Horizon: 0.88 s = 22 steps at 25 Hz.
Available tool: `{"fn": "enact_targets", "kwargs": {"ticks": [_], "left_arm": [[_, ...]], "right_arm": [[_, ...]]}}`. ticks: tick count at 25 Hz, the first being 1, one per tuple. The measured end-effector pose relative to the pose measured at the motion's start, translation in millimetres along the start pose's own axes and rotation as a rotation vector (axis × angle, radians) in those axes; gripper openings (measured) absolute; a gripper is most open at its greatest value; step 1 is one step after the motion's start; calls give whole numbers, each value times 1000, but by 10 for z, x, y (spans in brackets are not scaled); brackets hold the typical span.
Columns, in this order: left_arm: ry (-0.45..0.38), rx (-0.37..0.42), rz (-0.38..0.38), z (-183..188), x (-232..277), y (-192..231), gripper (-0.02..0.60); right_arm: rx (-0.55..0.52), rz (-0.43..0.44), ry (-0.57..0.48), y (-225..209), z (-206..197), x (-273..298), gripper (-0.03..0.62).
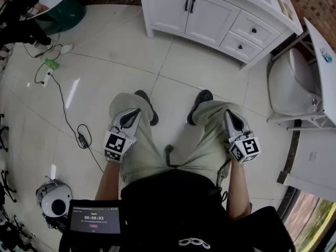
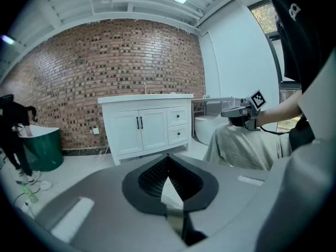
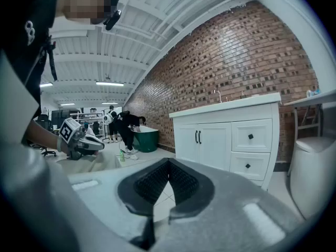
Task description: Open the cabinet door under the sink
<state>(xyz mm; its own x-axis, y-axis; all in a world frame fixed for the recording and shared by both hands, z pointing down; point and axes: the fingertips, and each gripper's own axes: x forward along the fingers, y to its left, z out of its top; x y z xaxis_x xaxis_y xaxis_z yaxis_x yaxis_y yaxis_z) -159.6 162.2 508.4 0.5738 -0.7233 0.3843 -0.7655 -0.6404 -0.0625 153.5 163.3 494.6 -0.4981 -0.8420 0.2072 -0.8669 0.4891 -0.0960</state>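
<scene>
The white sink cabinet [image 1: 210,14] stands against the brick wall across the tiled floor, its two doors closed, with a pair of black handles [image 1: 189,5] at the middle seam. The left gripper view shows the doors [image 2: 147,129], and they sit further right in the right gripper view [image 3: 202,140]. My left gripper [image 1: 132,114] rests on the person's left knee and my right gripper [image 1: 231,115] on the right knee. Both are far from the cabinet. Each has its jaws shut with tips meeting and nothing between them [image 2: 168,157] [image 3: 168,161].
Two drawers [image 1: 252,33] sit at the cabinet's right side. A white toilet [image 1: 291,83] stands to the right and a green tub [image 1: 63,7] with a bending person [image 1: 21,14] to the left. Cables [image 1: 79,135] trail over the floor at left.
</scene>
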Motion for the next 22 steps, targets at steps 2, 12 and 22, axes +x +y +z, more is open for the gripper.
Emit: {"fn": "enact_targets", "kwargs": {"ticks": [2,12,22], "left_arm": [[2,-9,7,16,14,13,15],[-10,-26,15,91,336,246,16],[-3,-51,4,192,780,560,17]], "right_arm": [[-1,8,7,-34,23,48,-9],[2,25,20,-337,96,466,-9],[8,29,41,-624,179,942,-9]]}}
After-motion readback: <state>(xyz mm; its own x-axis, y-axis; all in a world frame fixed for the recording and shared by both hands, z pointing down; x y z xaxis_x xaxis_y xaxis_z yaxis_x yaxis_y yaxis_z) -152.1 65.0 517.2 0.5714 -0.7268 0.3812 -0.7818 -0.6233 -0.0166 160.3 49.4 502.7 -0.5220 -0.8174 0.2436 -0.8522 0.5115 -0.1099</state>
